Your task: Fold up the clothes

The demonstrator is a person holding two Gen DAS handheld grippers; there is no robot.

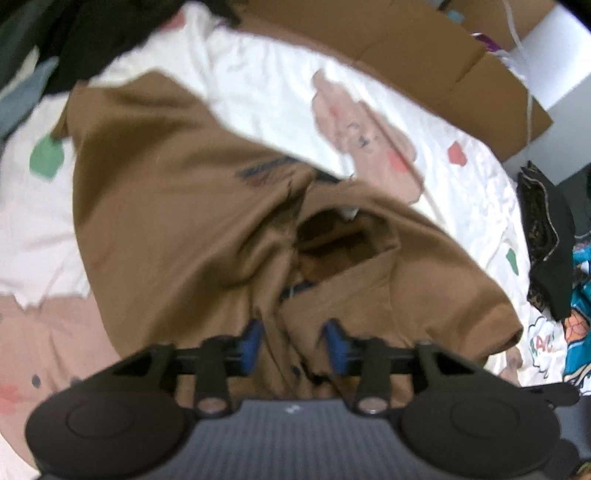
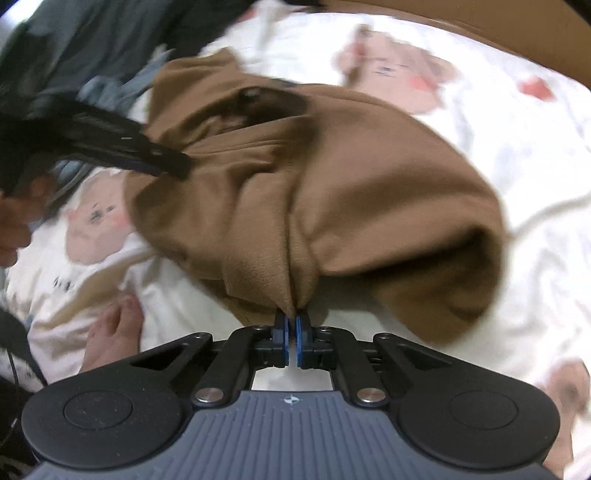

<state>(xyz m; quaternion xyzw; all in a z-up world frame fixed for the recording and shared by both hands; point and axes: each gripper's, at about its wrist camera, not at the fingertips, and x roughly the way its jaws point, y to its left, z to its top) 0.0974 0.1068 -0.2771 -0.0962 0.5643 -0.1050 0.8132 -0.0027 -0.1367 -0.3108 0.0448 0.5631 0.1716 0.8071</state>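
A brown shirt (image 1: 166, 206) lies bunched on a white bedsheet with a bear print (image 1: 266, 96). In the left wrist view my left gripper (image 1: 293, 343) has its blue pads apart, with a fold of the shirt's button edge between them. In the right wrist view my right gripper (image 2: 292, 325) is shut on a pinch of the brown shirt (image 2: 295, 192) and holds it lifted off the sheet (image 2: 535, 192). The left gripper shows there as a black tool (image 2: 125, 144) touching the shirt's far left side.
Dark clothes (image 1: 92, 33) are heaped at the back left. A cardboard box (image 1: 406, 48) stands behind the bed. Black and patterned garments (image 1: 550, 240) lie at the right edge. A bare foot (image 2: 114, 336) rests on the sheet at the left.
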